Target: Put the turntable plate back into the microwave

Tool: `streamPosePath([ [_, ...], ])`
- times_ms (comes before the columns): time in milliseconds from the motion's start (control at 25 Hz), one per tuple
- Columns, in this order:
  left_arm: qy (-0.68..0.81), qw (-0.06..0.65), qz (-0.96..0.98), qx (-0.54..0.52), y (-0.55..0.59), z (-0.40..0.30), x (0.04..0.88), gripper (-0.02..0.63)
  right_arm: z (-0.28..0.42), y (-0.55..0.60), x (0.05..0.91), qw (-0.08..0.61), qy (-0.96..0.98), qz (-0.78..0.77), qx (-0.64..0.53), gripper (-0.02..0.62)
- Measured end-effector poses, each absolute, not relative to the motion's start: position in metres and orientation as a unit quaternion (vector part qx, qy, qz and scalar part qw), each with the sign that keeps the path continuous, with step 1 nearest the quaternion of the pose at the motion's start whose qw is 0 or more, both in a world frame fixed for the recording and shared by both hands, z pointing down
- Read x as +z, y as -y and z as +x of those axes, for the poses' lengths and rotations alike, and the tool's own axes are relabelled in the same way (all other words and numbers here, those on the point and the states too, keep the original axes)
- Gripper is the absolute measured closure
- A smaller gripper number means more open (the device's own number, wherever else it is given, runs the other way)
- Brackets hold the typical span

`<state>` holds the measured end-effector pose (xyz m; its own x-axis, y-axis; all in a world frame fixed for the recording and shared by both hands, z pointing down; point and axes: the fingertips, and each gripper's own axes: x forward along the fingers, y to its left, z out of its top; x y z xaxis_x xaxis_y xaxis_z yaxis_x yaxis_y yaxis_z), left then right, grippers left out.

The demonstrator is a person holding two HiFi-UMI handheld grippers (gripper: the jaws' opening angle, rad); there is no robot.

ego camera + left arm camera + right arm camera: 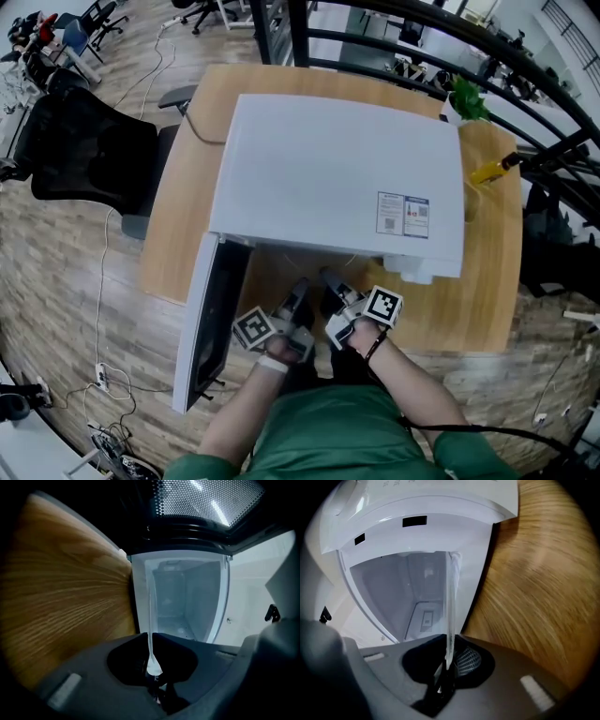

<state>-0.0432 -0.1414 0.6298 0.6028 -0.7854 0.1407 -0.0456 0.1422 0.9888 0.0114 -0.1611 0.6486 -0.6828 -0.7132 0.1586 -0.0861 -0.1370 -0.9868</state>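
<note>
My left gripper [153, 670] has its jaws pinched on the rim of the turntable plate [151, 611], which I see edge-on, rising toward 12 o'clock. Beyond it the microwave cavity [187, 602] stands open. Its meshed door [206, 498] is at 1 o'clock and the wooden table [65, 597] at 9.

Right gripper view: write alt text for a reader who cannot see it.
The right gripper is shut on the rim of a clear turntable plate, seen edge-on, pointing at the open cavity of a white microwave. A wooden table fills the right side.
</note>
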Motion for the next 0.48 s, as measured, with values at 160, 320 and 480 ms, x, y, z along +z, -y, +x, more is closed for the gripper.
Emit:
streamPosePath([
  [160, 0.351, 0.671, 0.586, -0.289, 0.146, -0.043, 0.63, 0.568, 0.013, 0.156, 0.646, 0.232, -0.617, -0.322, -0.68, 0.54],
  [320, 0.357, 0.669, 0.585, -0.289, 0.154, -0.045, 0.633, 0.571, 0.019, 0.143, 0.648, 0.222, -0.617, -0.329, -0.679, 0.523],
  [480, 0.354, 0.666, 0.585, -0.297, 0.16, -0.043, 0.63, 0.569, 0.023, 0.138, 0.647, 0.212, -0.619, -0.338, -0.676, 0.525],
])
